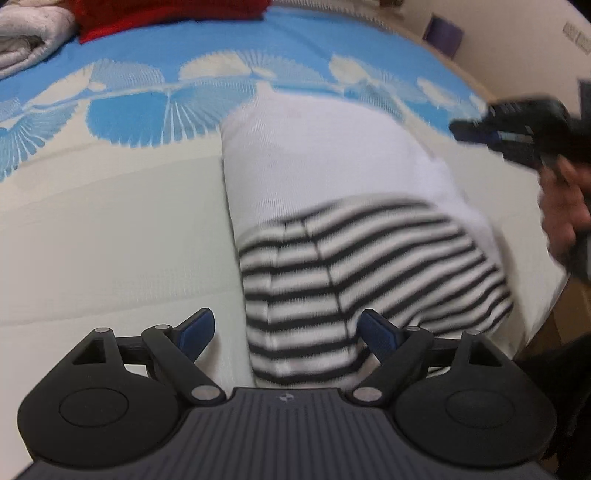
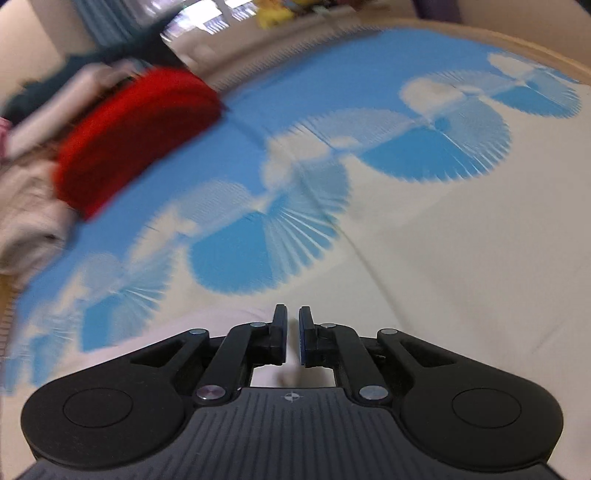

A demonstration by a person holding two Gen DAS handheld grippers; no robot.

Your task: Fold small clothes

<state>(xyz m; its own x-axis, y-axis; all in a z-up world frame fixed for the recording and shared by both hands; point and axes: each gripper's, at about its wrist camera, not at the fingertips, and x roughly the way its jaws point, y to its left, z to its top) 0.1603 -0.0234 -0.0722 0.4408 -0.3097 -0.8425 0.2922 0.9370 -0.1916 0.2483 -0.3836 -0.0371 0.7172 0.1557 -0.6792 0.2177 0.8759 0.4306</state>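
While on bedspread (image 1: 110,240), folded striped garment (image 1: 351,258)

A bed cover (image 1: 110,236) (cream with blue fan shapes) carries a folded white and striped garment (image 1: 332,229), a red cloth (image 2: 133,140) and a pale towel (image 1: 29,40) at its far edge

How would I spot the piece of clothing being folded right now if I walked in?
Find the bedspread, cream with blue fan shapes. In the left wrist view, on its cream part lies a small folded garment, right ahead of the open left gripper. Its far half is plain white and its near half has black and white stripes, unlike the red pile and pale towel farther back.
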